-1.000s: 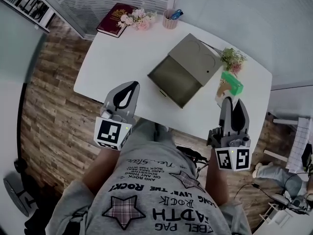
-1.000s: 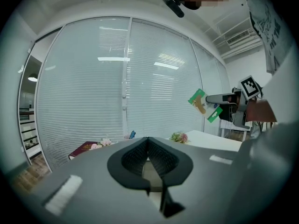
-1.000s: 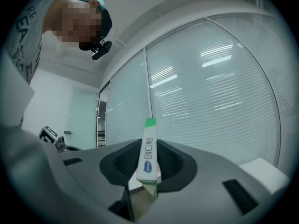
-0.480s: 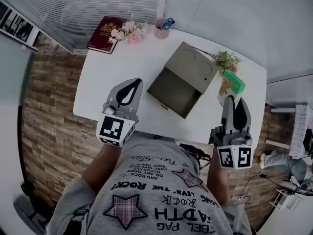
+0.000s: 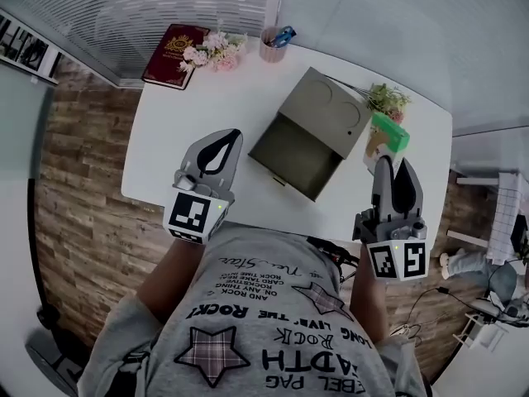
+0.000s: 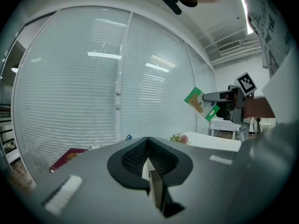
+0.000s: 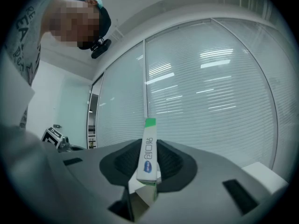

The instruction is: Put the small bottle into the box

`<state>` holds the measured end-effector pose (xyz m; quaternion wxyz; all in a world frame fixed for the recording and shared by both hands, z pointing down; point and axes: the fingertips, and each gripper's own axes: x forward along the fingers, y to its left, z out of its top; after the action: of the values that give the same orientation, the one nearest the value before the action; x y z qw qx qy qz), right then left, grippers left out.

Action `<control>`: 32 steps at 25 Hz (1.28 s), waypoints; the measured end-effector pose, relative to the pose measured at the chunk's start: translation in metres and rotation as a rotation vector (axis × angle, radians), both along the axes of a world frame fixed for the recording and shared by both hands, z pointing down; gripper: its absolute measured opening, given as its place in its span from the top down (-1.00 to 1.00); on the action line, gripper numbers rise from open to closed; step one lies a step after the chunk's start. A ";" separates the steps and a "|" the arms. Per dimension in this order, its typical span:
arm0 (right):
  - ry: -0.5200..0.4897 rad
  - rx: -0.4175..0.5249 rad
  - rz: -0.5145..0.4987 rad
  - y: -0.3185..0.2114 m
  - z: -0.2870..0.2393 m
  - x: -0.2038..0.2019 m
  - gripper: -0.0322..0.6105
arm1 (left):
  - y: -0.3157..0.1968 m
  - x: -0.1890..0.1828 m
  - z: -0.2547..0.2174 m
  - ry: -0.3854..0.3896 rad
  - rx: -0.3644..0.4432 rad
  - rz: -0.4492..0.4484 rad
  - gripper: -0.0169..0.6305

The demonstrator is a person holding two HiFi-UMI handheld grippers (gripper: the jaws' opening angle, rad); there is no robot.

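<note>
The small bottle (image 5: 387, 137), in a flat green and white pack, sticks out past the tips of my right gripper (image 5: 391, 165), which is shut on it over the table's near right edge. In the right gripper view the pack (image 7: 148, 149) stands upright between the pads of the right gripper (image 7: 148, 164). The olive box (image 5: 296, 147) lies open at mid-table, its lid (image 5: 329, 106) pushed to the far side. My left gripper (image 5: 223, 143) is shut and empty, left of the box. In the left gripper view its pads (image 6: 154, 158) meet and the pack (image 6: 201, 104) shows at the right.
A white table (image 5: 211, 98) carries a red book (image 5: 171, 44), pink flowers (image 5: 213, 48) and a pink cup with blue pens (image 5: 274, 45) along its far edge. A small plant (image 5: 387, 99) sits right of the box. Wood floor lies to the left.
The view has shifted a little. My left gripper has crept slightly toward the table. The right gripper still holds the pack in about the same place.
</note>
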<state>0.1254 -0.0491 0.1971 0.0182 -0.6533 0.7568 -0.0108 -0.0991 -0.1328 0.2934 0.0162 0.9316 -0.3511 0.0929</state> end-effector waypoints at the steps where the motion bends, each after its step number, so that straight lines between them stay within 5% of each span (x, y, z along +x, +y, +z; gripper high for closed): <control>1: -0.003 -0.010 -0.020 -0.003 0.003 0.000 0.58 | 0.001 0.001 0.002 -0.001 -0.003 -0.008 0.91; 16: 0.055 -0.285 -0.421 -0.038 0.085 -0.034 0.58 | 0.024 0.023 0.029 -0.022 -0.039 -0.129 0.91; 32: 0.097 -0.516 -0.637 -0.034 0.198 -0.075 0.58 | 0.036 0.022 0.069 -0.061 -0.082 -0.196 0.91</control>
<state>0.0500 -0.0830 0.3955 -0.1860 -0.3692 0.8937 -0.1745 -0.0771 -0.0968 0.3628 0.0527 0.8881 -0.4366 0.1337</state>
